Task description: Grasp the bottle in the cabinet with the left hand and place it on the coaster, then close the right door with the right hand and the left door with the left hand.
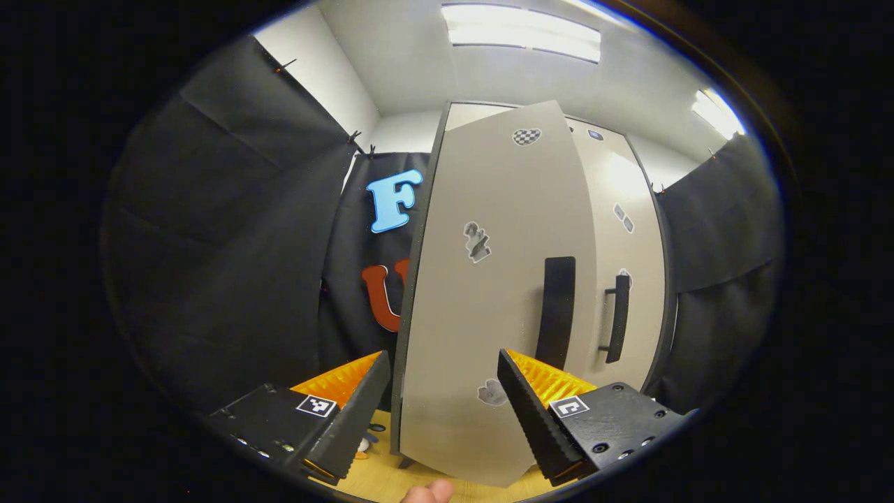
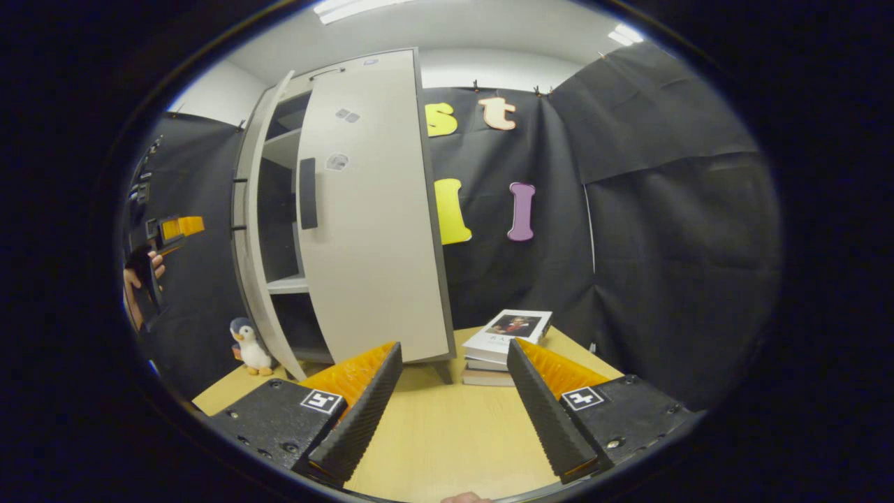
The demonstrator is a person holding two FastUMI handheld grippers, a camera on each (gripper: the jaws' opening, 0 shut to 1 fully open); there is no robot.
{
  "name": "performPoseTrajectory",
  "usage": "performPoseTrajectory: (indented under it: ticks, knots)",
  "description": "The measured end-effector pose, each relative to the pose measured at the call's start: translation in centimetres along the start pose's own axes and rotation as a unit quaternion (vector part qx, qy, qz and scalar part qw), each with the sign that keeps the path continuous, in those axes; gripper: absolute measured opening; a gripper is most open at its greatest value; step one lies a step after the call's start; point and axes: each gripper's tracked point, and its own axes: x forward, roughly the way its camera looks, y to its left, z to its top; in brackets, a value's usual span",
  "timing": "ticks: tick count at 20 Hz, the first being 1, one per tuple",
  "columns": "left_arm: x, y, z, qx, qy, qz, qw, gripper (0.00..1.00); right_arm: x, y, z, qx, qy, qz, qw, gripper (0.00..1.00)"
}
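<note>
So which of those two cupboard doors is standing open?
The left door, right ahead of the left claw. It swings outward, baring the shelves, while the right door looks shut flat.

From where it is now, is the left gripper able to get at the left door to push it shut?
Probably yes: the left gripper is open and faces the left door with nothing between them.

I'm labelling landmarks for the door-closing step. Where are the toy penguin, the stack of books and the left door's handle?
toy penguin [image 2: 248,346]: right gripper view, on its belly.
stack of books [image 2: 508,334]: right gripper view, on the top book's cover.
left door's handle [image 1: 557,307]: left gripper view, middle of the dark bar.
</note>
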Motion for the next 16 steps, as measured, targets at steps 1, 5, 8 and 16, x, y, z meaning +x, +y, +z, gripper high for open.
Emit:
performPoseTrajectory:
  ticks: [1,5,8,16]
  knots:
    - [-0.8,-0.3,-0.4,0.004,0.001,0.001,1.0,0.99,0.2,0.5,-0.1,0.001,0.001,0.006,1.0,0.99]
    - [-4.5,-2.1,-3.9,-0.004,0.021,0.0,1.0,0.93,0.9,2.6,0.3,0.009,-0.005,0.03,0.999,0.95]
    - [-7.2,-3.0,-6.1,0.001,0.018,0.006,1.0,0.95,1.3,4.1,0.1,0.016,0.0,0.05,0.999,0.95]
    - [-11.0,-3.1,-11.0,0.013,0.023,0.057,0.998,0.95,1.3,5.8,-0.6,0.012,0.008,0.068,0.998,0.99]
